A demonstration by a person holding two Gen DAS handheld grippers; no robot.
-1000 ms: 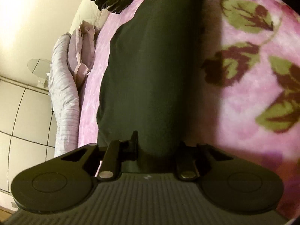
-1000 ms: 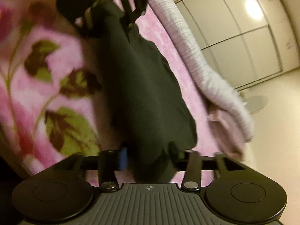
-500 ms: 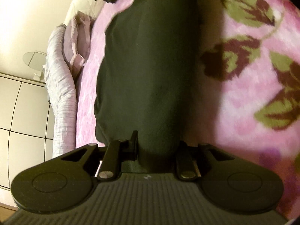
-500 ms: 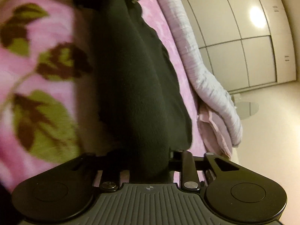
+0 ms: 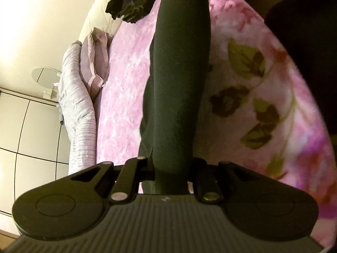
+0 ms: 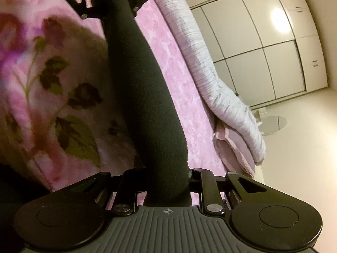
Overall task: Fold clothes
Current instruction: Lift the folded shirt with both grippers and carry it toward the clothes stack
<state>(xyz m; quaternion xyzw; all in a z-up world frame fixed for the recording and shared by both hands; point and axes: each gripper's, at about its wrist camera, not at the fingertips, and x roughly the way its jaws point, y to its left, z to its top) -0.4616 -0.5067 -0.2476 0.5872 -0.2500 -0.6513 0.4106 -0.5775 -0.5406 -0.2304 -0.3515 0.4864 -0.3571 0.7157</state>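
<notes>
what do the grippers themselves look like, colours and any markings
Both look alike: matte black plastic. The left gripper and right gripper each have a ribbed dark grey centre plate bearing a small white mark, two rounded black side lobes with embossed circles, and black link bars pinned by silver rivets. No cables or sleeves show.

Grippers, pair: both of yours clamped on one stretched dark garment.

Your left gripper (image 5: 171,168) has its jaws closed on one end of the dark garment (image 5: 179,80), fabric bunched between the fingers and running straight out ahead of the wrist. Your right gripper (image 6: 168,181) is pinched the same way on the opposite end, fabric filling the gap between its fingers. The two grippers face each other: in the right wrist view your left one shows at the far end, top of frame, at the cloth's other end.
</notes>
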